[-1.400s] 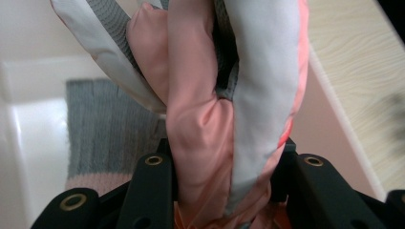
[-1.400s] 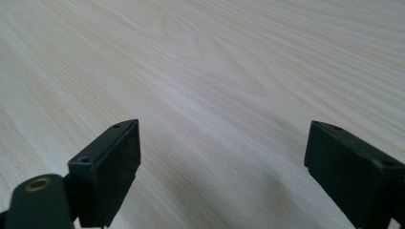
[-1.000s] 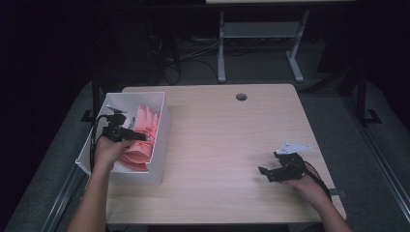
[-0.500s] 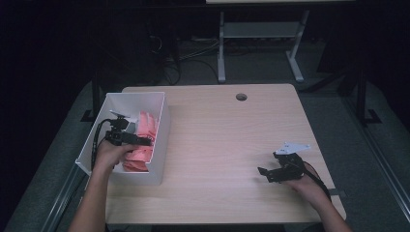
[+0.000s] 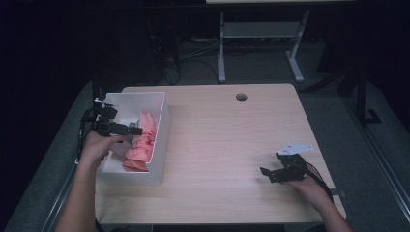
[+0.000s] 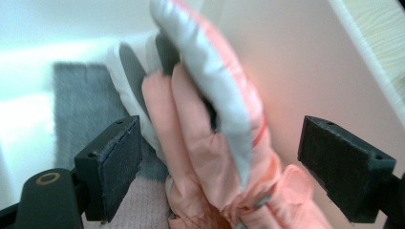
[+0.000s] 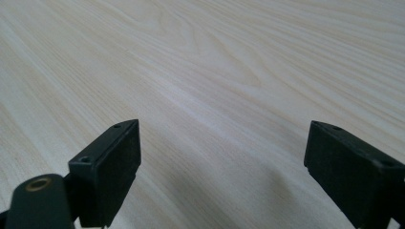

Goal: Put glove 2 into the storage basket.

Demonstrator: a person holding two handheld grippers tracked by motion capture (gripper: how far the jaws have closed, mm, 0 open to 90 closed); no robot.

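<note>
Pink glove [image 6: 210, 157] in white bin [image 5: 159, 121], left gripper [image 5: 126, 129] jaws just opening

Three views set about the white bin [image 5: 159, 126]

The table [image 5: 227, 140] is seen from above and behind the person, with the bin at its left edge and the right gripper [image 5: 271, 173] well apart from the bin. The pink glove [image 6: 210, 157] in the bin, also seen from above [image 5: 143, 141], is viewed very closely along the left gripper [image 6: 224, 167]. Bare tabletop [image 7: 215, 71] far from the bin is viewed low along the right gripper [image 7: 224, 171].
</note>
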